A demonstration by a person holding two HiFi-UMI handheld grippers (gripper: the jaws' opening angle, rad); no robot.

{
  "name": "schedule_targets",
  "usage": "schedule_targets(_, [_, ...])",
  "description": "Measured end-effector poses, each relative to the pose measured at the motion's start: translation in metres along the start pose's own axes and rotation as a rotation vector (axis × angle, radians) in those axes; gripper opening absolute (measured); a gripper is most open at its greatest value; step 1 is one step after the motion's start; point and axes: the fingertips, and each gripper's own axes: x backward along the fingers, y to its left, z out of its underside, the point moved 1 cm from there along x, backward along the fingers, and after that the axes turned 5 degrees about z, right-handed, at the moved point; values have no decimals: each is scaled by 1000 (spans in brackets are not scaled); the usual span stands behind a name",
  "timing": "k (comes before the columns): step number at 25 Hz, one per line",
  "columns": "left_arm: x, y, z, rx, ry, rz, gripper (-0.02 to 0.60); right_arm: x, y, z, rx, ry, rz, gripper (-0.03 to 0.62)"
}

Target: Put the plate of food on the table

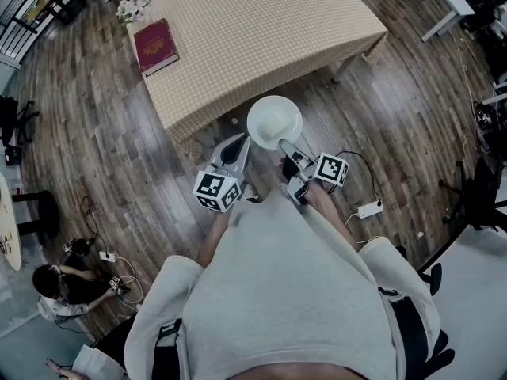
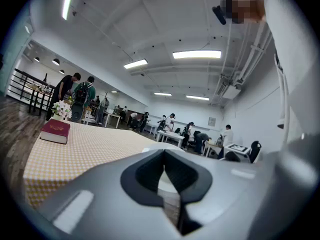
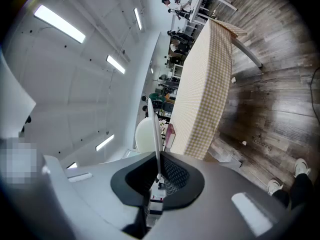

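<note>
A round white plate (image 1: 274, 122) hangs over the wood floor just short of the near edge of the table (image 1: 261, 38), which has a checked cloth. I make out no food on the plate. My right gripper (image 1: 288, 150) is shut on the plate's near rim; in the right gripper view the plate (image 3: 152, 129) stands edge-on, pinched between the jaws. My left gripper (image 1: 238, 143) sits close by the plate's left near edge with its jaws together. In the left gripper view a white piece of the plate (image 2: 167, 182) shows beyond them, and I see nothing pinched.
A dark red book (image 1: 155, 44) and a small bunch of flowers (image 1: 133, 8) lie at the table's far left corner. A power strip (image 1: 369, 209) and cables lie on the floor to the right. A person (image 1: 67, 283) crouches at lower left. More tables and people fill the room behind.
</note>
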Motion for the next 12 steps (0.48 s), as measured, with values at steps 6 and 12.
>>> schedule_targets(6, [-2, -7, 6, 4, 6, -14, 8, 5, -7, -1, -1, 20, 12, 12])
schedule_targets(12, [-10, -19, 8, -3, 5, -28, 8, 16, -14, -7, 5, 39, 19, 12])
